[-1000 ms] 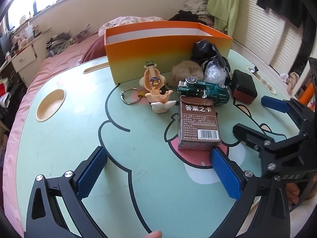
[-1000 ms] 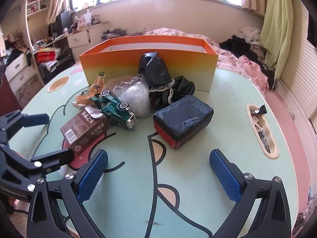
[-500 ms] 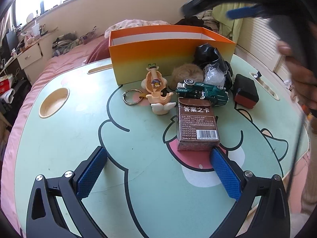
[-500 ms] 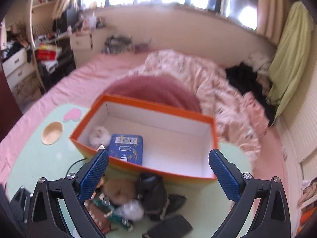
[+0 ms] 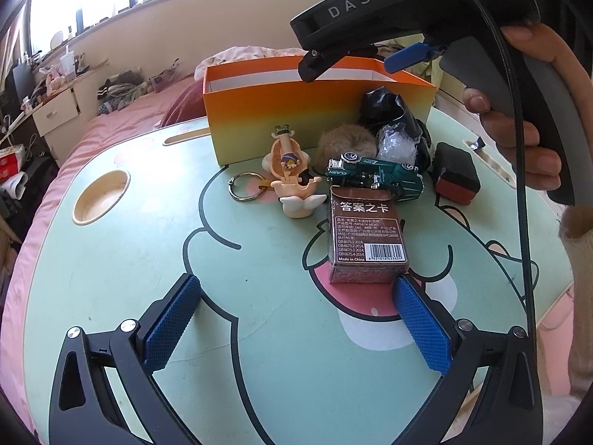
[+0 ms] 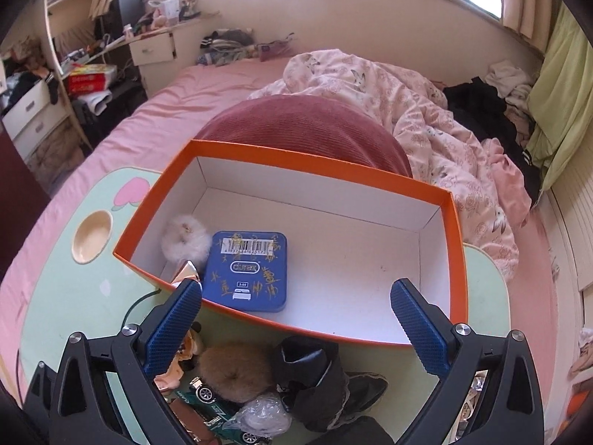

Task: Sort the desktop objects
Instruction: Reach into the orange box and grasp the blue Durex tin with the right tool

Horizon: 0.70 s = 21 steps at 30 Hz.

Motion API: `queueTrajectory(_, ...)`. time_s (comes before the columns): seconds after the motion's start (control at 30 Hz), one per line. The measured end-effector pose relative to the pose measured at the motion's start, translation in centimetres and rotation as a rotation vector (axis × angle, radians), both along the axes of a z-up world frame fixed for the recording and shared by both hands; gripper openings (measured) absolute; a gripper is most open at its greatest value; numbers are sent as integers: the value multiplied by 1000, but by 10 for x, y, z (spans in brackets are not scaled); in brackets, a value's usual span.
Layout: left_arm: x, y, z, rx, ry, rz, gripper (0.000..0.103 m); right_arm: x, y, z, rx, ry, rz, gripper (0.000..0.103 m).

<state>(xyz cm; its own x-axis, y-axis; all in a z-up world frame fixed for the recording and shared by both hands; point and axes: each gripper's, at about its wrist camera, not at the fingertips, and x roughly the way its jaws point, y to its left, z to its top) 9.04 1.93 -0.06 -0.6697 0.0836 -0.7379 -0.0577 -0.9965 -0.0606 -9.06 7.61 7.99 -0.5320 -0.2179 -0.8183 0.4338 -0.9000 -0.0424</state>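
Note:
An orange box [image 5: 281, 111] stands at the back of the green table [image 5: 259, 333]. In front of it lie a brown card pack [image 5: 365, 237], a green toy car [image 5: 374, 178], a figurine keychain [image 5: 289, 170], a tan pompom [image 5: 344, 142], a black bag [image 5: 385, 105] and a black-and-red case [image 5: 456, 178]. My left gripper [image 5: 296, 320] is open and empty, low over the table just short of the card pack. My right gripper [image 6: 296, 326] is open and empty, held high over the box [image 6: 456, 259], which holds a blue tin [image 6: 246, 270] and a white pompom [image 6: 185, 237].
A round cup recess [image 5: 100, 196] sits at the table's left, a slot recess [image 5: 493, 159] at its right edge. The table rests on a pink bed [image 6: 185, 111] with a red cushion [image 6: 307, 126] behind the box. The right gripper's body [image 5: 370, 7] shows high in the left wrist view.
My right gripper has risen from table level to high above the orange box and now looks down into it. My left gripper has barely moved.

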Motion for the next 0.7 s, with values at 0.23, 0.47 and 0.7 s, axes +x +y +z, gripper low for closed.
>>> queueTrajectory(0.23, 1, 2, 0, -1, 3, -13, 103, -36, -14, -2, -23, -230, 22, 102)
queueTrajectory(0.47, 0, 3, 1, 4, 6, -27, 103, -67, -36, -19, 1, -430, 30, 87)
queueTrajectory(0.7, 1, 5, 0, 7, 7, -39, 103, -70, -49, -50, 46, -444, -11, 78)
